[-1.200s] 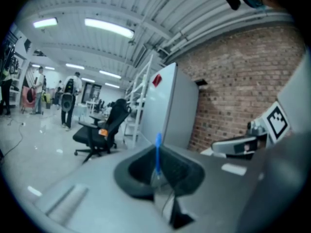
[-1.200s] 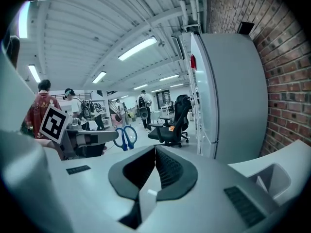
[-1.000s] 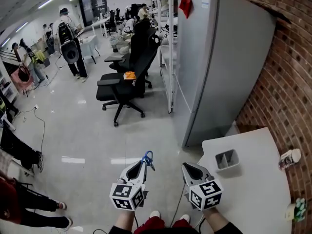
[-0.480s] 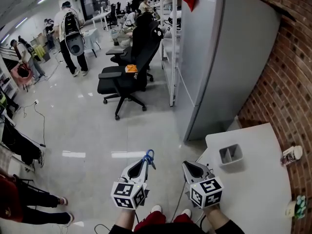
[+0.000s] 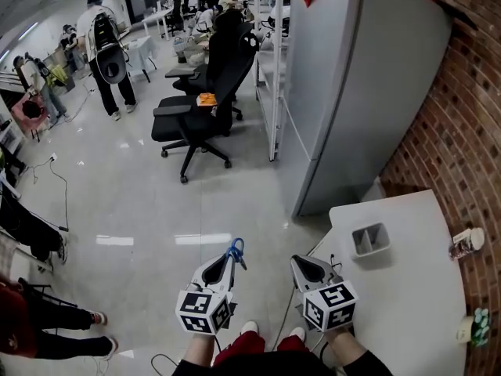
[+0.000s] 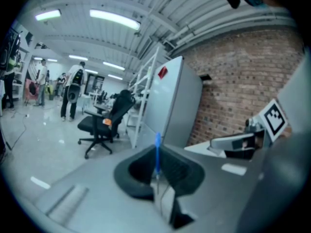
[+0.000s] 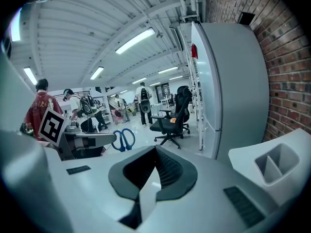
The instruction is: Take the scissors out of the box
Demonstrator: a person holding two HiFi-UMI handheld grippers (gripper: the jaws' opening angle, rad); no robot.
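Observation:
Blue-handled scissors [image 5: 236, 251] stick out forward from my left gripper [image 5: 228, 260], which is shut on their blades and held over the floor, left of the table. In the left gripper view the blue handle [image 6: 157, 147] stands edge-on between the closed jaws of the left gripper [image 6: 157, 171]. My right gripper [image 5: 298, 264] hangs beside it, near the table's corner, shut with nothing in it. The grey two-compartment box [image 5: 369, 239] stands on the white table [image 5: 423, 304], to the right of and beyond the right gripper. From the right gripper view the box [image 7: 274, 164] looks empty.
A tall grey cabinet [image 5: 352, 92] and a brick wall [image 5: 462, 108] stand behind the table. A bottle [image 5: 467, 241] and a green object [image 5: 476, 326] sit at the table's right edge. Black office chairs [image 5: 200, 108] and several people are across the shiny floor.
Both grippers have sunk slightly, side by side, with the scissors still in the left one. The person with the backpack has moved at the far left.

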